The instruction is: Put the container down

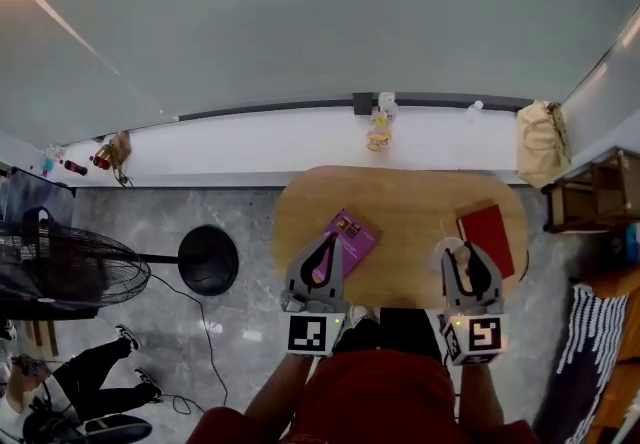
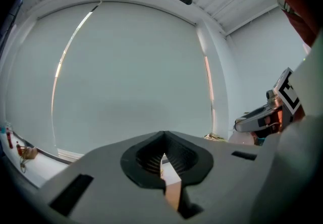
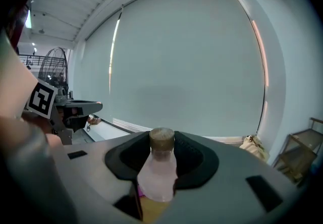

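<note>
While your right hand-held gripper (image 3: 161,156) pinches the bottle (image 3: 158,175) just under its brown cap (image 3: 162,140), the task is in the carrying step, as I judge it: the bottle is upright between the jaws and not yet released. From the head view it is over the near right part of the surface (image 1: 410,207), just beside the near corner of the red book (image 1: 488,235). I cannot tell if its bottom touches the wood already.

Your left hand-held gripper (image 2: 164,161) has its jaws pressed together on nothing, and it is over the near left part of the surface, above the purple box (image 1: 353,233).

For the next move, you should probably lower the bottle straight down on bare wood, clear of the book. Keep it upright, and spread the jaws only when it stands alone.
</note>
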The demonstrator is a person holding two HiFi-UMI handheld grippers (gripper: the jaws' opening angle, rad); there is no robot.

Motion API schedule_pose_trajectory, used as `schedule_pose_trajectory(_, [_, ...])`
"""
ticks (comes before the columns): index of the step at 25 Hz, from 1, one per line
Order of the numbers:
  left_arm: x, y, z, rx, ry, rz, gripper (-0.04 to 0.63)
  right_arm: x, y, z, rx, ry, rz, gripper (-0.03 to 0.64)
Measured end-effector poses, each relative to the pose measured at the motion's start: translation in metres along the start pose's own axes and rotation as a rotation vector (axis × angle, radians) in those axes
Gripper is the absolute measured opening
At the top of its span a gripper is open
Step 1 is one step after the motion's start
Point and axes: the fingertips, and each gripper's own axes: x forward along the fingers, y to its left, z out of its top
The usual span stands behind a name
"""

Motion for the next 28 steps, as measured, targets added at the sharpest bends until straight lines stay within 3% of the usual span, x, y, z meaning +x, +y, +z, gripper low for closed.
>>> schedule_pose_trajectory(14, [0.111,-0.033,-0.057,0.0,0.133,-0.04,0.006,0.087,-0.078,-0.078,0.07,0.159,0.016,0.141])
schedule_pose_trajectory(17, [0.132,-0.04,-0.077,-0.028,0.183,-0.034,0.006,0.107,-0.093,-0.102,0.075,0.207,0.029,0.141])
schedule_pose_trajectory(21, [0.158,-0.046,-0.098,-0.006,0.207,-0.049,0.006,0.134,-0.105,-0.129,0.079,0.249,0.045,0.141])
schedule_pose_trajectory(28, [0.185,-0.049,-0.147,-0.032,0.311,-0.045,0.006,0.175,-0.118,-0.188,0.093,0.348,0.071,0.141])
